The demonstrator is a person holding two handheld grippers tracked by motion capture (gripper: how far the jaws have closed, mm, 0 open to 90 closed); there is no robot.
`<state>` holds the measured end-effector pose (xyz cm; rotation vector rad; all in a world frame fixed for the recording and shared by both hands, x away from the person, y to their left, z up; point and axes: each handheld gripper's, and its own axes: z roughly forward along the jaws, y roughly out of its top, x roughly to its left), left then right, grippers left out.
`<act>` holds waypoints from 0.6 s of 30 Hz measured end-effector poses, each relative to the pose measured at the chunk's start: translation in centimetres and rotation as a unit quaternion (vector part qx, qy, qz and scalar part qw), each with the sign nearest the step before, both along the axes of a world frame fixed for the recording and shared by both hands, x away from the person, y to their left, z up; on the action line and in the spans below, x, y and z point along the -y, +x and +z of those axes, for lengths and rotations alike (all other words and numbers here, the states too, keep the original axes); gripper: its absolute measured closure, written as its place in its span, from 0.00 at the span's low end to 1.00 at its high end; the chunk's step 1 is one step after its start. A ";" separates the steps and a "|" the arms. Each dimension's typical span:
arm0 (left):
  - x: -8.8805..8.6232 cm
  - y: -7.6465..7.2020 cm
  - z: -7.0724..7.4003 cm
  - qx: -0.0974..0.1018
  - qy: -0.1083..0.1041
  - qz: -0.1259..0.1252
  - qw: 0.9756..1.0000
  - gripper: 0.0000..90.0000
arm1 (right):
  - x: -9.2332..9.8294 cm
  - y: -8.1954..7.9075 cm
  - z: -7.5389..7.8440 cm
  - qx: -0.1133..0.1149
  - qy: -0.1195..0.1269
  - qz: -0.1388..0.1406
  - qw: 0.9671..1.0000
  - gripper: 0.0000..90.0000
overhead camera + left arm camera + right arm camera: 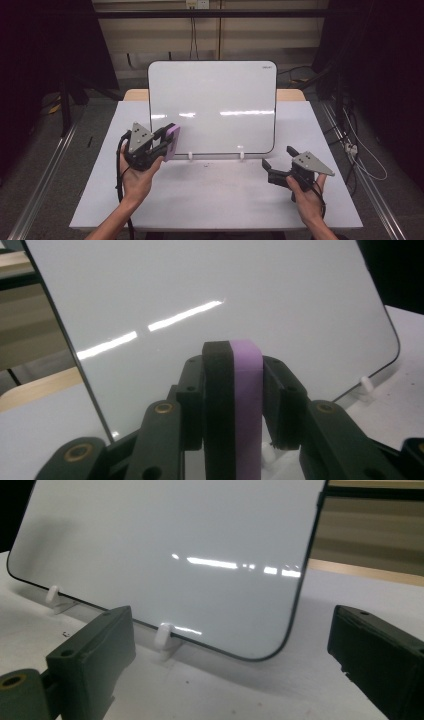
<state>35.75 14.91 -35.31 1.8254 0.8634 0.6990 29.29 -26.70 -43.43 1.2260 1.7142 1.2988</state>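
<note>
A white whiteboard (212, 105) with a thin black rim stands tilted back on small white feet (190, 156) at the middle of the table. My left gripper (169, 142) is shut on a purple eraser (171, 141) with a black felt side, held just off the board's lower left corner. In the left gripper view the eraser (240, 410) stands upright between the jaws, with the whiteboard (215, 305) close behind it. My right gripper (277, 160) hovers low by the board's lower right corner, jaws open and empty. The right gripper view shows the whiteboard (165, 550) beyond the spread fingers (95, 655).
The white table (215, 195) has bare room in front of the board. A wooden strip (135, 94) runs along its far edge. Metal rails (40, 175) and cables (360, 150) lie on the floor at both sides.
</note>
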 end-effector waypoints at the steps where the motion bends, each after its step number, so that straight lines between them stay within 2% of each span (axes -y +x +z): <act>1: -0.1 0.1 0.0 0.000 0.010 0.002 1.000 0.73 | 0.3 -0.1 -0.1 -0.003 0.003 -0.002 1.000 0.05; 3: -0.1 0.3 0.0 0.003 0.023 0.006 1.000 0.73 | 0.8 -0.2 -0.1 -0.003 0.007 -0.010 1.000 0.05; 5: -0.1 0.5 -0.1 -0.002 0.024 0.016 1.000 0.73 | 1.0 -0.2 0.0 -0.001 0.010 -0.014 1.000 0.05; 8: -0.2 0.7 -0.3 -0.001 0.051 0.030 0.998 0.73 | 1.0 0.0 -0.2 -0.004 0.010 -0.013 1.000 0.05; 11: -0.4 0.9 -0.5 -0.005 0.058 0.044 0.997 0.73 | 0.7 0.1 -0.4 -0.010 0.007 -0.009 1.000 0.05; 13: -0.5 1.1 -0.6 0.003 0.074 0.055 0.996 0.73 | 0.5 0.2 -0.5 -0.010 0.003 -0.006 1.000 0.05; 16: -0.6 1.6 -0.7 0.003 0.091 0.067 0.994 0.73 | 0.3 0.2 -0.5 -0.010 0.001 -0.002 1.000 0.05; 18: -0.6 2.0 -0.8 0.008 0.097 0.072 0.993 0.73 | 0.3 0.3 -0.5 -0.010 0.002 -0.001 1.000 0.05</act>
